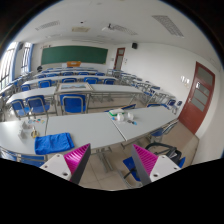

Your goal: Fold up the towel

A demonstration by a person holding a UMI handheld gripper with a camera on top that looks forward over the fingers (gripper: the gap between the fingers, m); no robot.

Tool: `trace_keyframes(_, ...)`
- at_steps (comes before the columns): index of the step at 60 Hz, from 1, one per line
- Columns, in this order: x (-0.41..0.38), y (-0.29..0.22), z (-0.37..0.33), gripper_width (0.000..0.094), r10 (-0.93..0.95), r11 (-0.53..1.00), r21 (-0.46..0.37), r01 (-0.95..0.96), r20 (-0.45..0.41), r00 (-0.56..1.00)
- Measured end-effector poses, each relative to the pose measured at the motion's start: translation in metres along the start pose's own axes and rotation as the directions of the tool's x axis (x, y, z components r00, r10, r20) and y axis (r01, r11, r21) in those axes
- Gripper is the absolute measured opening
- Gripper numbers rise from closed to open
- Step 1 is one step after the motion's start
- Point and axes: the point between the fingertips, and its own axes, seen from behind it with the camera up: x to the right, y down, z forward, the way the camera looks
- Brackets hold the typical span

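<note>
**Towel untouched, fold not begun**

Classroom fills the view: rows of desks with blue chairs, a green chalkboard on the far wall and a red-brown door off to the side. Nearer stands a pale table with some small items, too small to name, towards its far edge. On its near part, just ahead of one finger, lies the blue towel, a flattish, slightly rumpled patch; whether it is already folded over I cannot tell. The gripper hangs above and short of the table, jaws spread wide and empty, pink pads showing. By my reading the whole job remains: reach, grasp an edge, fold.
</note>
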Motion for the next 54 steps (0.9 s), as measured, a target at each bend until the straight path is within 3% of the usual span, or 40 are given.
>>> trace_keyframes(14, -0.059, 0.082, 0.020, 0.0851, -0.040, 0.994, -0.098, 0.045, 0.054, 0.998)
trace_keyframes(25, -0.205, 0.157, 0.030, 0.0858, -0.068, 0.981, -0.157, 0.115, 0.277, 0.958)
trace_keyframes(31, -0.295, 0.170, 0.034, 0.0853, -0.099, 0.980, -0.122, 0.159, 0.395, 0.913)
trace_keyframes(37, -0.374, 0.167, 0.050, 0.0850, -0.129, 0.981, -0.072, 0.182, 0.461, 0.878)
trace_keyframes(45, -0.456, 0.152, 0.086, 0.0847, -0.167, 0.977, -0.028, 0.210, 0.508, 0.845)
trace_keyframes(54, -0.505, 0.145, 0.143, 0.0846, -0.228, 0.964, -0.002, 0.265, 0.506, 0.832)
